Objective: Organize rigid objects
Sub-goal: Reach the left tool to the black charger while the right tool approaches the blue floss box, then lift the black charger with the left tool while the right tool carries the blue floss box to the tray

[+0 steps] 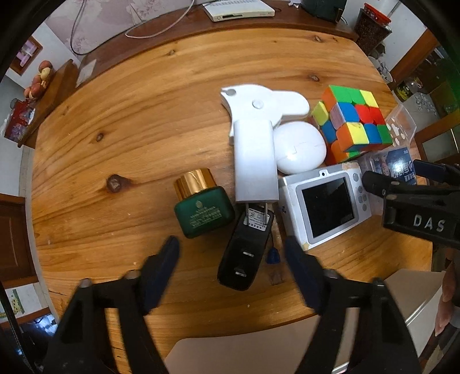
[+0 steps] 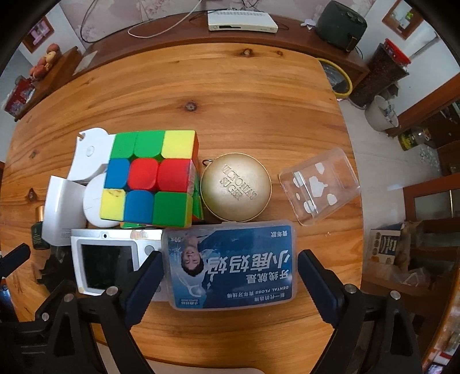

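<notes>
On the round wooden table (image 1: 143, 129) a cluster of objects lies close together. My left gripper (image 1: 233, 256) is open, its fingers either side of a black charger (image 1: 244, 253). Beyond it lie a green bottle with a gold cap (image 1: 201, 207), a white adapter (image 1: 254, 164), a white flat gadget (image 1: 258, 103), a white oval case (image 1: 300, 146), a colour cube (image 1: 353, 123) and a small white camera (image 1: 325, 207). My right gripper (image 2: 230, 267) is open around a blue dental floss box (image 2: 230, 264), apart from its sides. A gold round tin (image 2: 235, 191) sits behind the box.
A clear plastic box (image 2: 319, 185) lies at the table's right edge. A dark sideboard behind holds a white set-top box (image 2: 243, 21), cables and a dark speaker (image 2: 340, 26). A jar with a red lid (image 2: 382, 74) stands on the floor to the right.
</notes>
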Available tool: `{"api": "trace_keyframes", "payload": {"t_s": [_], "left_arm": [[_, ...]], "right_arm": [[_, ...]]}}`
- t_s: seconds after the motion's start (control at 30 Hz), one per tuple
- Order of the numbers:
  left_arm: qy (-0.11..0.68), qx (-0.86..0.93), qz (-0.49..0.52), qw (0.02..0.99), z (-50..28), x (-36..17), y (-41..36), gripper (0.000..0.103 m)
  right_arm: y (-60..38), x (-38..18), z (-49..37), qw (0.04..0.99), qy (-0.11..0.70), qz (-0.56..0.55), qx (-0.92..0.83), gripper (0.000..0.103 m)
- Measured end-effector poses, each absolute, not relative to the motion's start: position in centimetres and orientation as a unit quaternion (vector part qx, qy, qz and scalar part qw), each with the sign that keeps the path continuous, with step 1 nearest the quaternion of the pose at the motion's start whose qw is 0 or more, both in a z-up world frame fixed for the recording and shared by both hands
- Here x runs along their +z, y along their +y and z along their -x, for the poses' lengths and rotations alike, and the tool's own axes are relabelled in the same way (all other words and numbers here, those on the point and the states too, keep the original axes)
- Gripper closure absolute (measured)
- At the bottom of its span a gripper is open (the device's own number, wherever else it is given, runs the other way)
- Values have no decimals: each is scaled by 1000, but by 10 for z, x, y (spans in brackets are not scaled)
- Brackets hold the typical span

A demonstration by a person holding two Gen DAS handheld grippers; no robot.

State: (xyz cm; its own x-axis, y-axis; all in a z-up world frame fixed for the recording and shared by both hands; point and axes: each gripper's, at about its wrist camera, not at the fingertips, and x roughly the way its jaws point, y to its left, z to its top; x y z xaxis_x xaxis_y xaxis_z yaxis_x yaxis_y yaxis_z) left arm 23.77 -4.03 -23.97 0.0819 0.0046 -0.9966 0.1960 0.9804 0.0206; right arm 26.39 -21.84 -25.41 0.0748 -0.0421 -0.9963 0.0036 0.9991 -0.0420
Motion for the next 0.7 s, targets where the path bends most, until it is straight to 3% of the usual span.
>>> {"api": "trace_keyframes", "payload": {"t_s": [0.4,0.5,0.63,0.7], "left_arm": [[687,-64,-73,720,-239,-254,-42,42],[691,-60,-70,717,-245,-259,-40,52],[692,-65,-63,717,-245,-260,-39,72],[691,-66,-65,716,-244,-259,-38,73]], "right_arm": [[-249,-275,-263,706,708,-9,-31,10],[-254,-281,-264,696,717,-31,-28,10],[-252,-279,-262,702,711,-23,-24,10],[-251,-278,-261,707,707,-19,-28,10]]}}
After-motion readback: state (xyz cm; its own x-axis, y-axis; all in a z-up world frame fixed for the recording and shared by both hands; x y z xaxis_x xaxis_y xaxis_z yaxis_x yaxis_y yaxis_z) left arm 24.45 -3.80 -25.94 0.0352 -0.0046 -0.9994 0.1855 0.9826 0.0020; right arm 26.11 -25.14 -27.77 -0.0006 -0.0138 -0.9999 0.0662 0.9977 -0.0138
